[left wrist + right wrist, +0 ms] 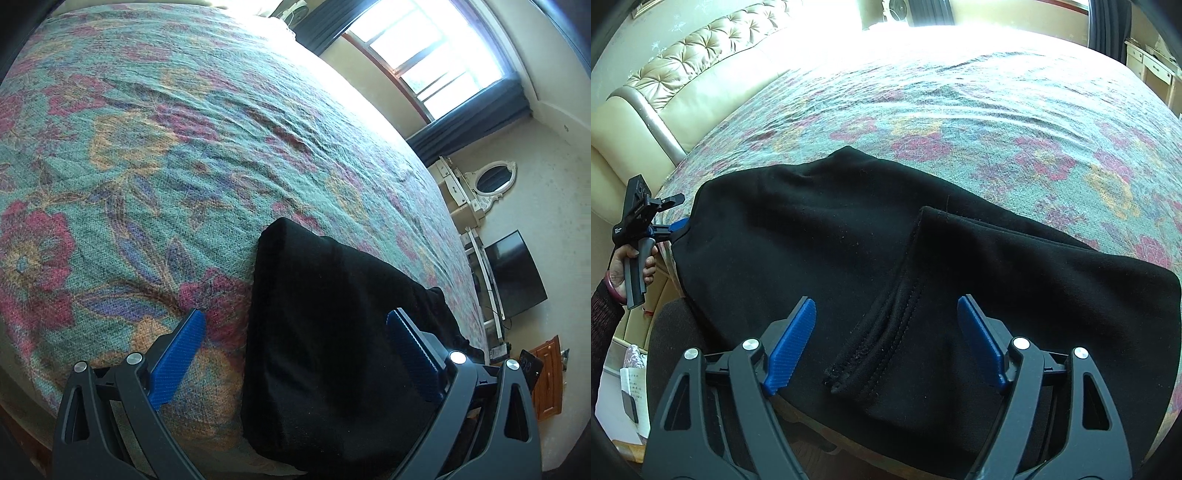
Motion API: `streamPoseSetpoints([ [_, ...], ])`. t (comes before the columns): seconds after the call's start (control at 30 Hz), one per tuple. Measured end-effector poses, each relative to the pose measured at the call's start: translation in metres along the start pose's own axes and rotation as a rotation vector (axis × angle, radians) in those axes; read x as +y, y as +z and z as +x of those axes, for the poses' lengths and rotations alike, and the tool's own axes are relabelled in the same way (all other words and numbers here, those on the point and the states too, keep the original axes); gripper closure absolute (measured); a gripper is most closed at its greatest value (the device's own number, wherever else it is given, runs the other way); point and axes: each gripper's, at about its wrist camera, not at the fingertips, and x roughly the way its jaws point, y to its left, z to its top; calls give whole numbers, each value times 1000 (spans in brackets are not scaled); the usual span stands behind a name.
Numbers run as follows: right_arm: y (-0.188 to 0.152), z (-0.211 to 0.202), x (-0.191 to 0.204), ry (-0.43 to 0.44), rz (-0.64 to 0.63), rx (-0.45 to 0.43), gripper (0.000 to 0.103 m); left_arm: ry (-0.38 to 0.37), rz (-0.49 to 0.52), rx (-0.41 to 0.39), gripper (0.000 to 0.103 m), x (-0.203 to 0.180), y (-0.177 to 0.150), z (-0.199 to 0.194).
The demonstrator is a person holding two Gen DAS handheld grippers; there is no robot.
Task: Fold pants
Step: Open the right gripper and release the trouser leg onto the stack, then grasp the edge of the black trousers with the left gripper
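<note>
The bed (960, 96) fills both views, spread with a floral cover of teal, red and yellow, its padded cream headboard (683, 77) at the far left in the right wrist view; a window (436, 62) with dark curtains, a mirror (493, 177) and a television (517, 275) stand beyond the bed's right side in the left wrist view. The black pants (849, 266) lie flat at the near edge of the bed, seemingly folded lengthwise already, with a hemmed edge (886, 321) lying on top towards the near side; which end of the garment it is I cannot tell.

The left gripper (295, 354) hovers at the left end of the cloth, its blue fingers (177, 358) spread wide and holding nothing; the right gripper (886, 336) hangs over the hemmed edge, fingers (792, 347) equally wide and empty.

The step in hand appears to be the setting-up of a crosswise fold; the next move probably calls for each gripper to come down and close on an end of the cloth, taking all layers together, then carry one end over the other.
</note>
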Motion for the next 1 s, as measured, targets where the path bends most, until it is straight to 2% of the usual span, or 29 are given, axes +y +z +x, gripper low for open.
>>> streamPoseSetpoints([
  [0.07, -2, 2, -1, 6, 12, 7, 24, -60, -11, 48, 6, 3, 2, 3],
  [0.23, -4, 7, 0, 29, 26, 16, 24, -149, -4, 173, 6, 8, 9, 8],
  [0.37, -5, 7, -1, 51, 43, 14, 24, -250, -23, 227, 6, 10, 14, 13],
  [0.47, -4, 8, -2, 61, 50, 16, 24, -205, 27, 255, 6, -1, 13, 26],
  [0.57, -4, 7, -4, 77, 57, 18, 24, -188, 57, 240, 6, -1, 16, 28],
  [0.67, -6, 4, -8, 101, 81, 15, 24, -214, 3, 220, 6, 4, 20, 29],
  [0.87, -9, 3, -11, 121, 93, 6, 24, -263, 60, 305, 6, -21, 11, 41],
  [1.0, -9, 3, -13, 131, 101, 4, 24, -323, -11, 259, 6, -16, 14, 41],
])
